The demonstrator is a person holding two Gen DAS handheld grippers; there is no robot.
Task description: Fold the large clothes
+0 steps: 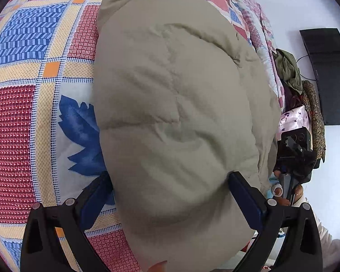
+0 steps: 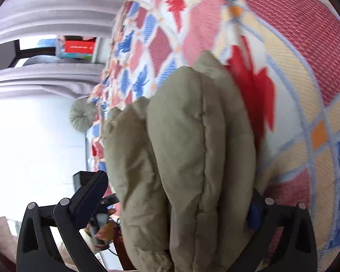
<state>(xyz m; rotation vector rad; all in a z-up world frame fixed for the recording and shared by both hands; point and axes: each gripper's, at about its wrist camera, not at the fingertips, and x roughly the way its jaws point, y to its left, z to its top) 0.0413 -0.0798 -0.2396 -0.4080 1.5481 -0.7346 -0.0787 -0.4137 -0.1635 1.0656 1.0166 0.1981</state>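
Note:
A khaki quilted puffer jacket point(image 1: 176, 104) lies on a patterned bedspread point(image 1: 22, 104). My left gripper point(image 1: 170, 181) has its two fingers set wide around a thick folded bulge of the jacket, one finger point(image 1: 97, 188) on the left and one on the right. In the right wrist view the jacket point(image 2: 181, 158) hangs in puffy ribs between the fingers of my right gripper point(image 2: 176, 192), which grips its padded edge above the bedspread point(image 2: 294, 56). My right gripper also shows in the left wrist view point(image 1: 294, 154), held by a hand.
A heap of clothes point(image 1: 292, 77) and a dark flat panel point(image 1: 328, 74) lie by the white wall past the bed's right edge. Grey curtains point(image 2: 45, 6), a red box point(image 2: 79, 46) and a round cushion point(image 2: 82, 115) stand beyond the bed.

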